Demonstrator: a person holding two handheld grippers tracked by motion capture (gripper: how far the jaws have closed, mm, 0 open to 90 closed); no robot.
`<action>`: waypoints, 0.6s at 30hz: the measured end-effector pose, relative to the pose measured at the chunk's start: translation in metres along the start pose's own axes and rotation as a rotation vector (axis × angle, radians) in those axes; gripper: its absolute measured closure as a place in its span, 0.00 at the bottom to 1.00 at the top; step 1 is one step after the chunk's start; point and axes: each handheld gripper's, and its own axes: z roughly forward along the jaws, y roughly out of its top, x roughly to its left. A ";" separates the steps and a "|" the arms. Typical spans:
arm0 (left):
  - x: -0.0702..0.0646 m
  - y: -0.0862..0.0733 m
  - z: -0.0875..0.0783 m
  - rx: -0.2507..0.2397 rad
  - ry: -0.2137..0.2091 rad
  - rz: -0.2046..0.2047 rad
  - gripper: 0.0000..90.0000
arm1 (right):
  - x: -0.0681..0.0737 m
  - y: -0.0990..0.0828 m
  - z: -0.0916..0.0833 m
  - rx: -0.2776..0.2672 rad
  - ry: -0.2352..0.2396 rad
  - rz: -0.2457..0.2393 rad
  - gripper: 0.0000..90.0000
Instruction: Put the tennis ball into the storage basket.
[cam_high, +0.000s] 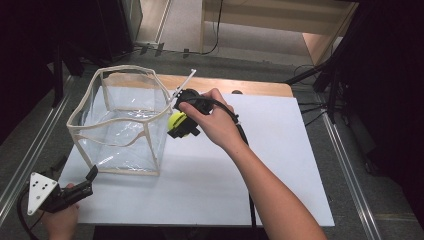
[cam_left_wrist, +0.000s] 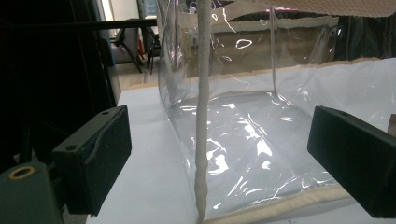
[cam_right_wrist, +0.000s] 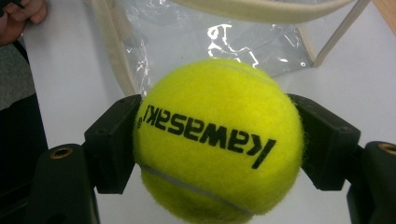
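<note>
Above the white worktop (cam_high: 210, 180) in the high view, the right tool (cam_high: 178, 123) clamps a yellow-green felt tennis ball (cam_high: 175, 120) just right of the clear plastic cream-trimmed box (cam_high: 117, 122). Near left, the left tool (cam_high: 89, 179) rests. Left gripper view: its jaws stand wide, empty, facing the box (cam_left_wrist: 243, 130). Right gripper view: both pads press the ball (cam_right_wrist: 215, 140).

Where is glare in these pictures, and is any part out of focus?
High view: soft, with pale reflections on the clear bag. Left gripper view: bright glare streaks on the bag's plastic; the near fingers look slightly soft. Right gripper view: the tennis ball is sharp, glare on plastic behind.
</note>
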 end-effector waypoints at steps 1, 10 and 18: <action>0.000 0.000 0.000 -0.001 0.000 -0.001 0.08 | 0.000 0.001 -0.001 -0.001 0.001 0.003 0.25; 0.000 0.000 0.000 -0.001 0.001 -0.005 0.08 | -0.003 0.010 -0.012 -0.011 -0.007 -0.005 0.25; 0.000 0.000 0.001 -0.003 0.001 -0.010 0.08 | -0.007 0.015 -0.020 -0.015 -0.009 -0.004 0.25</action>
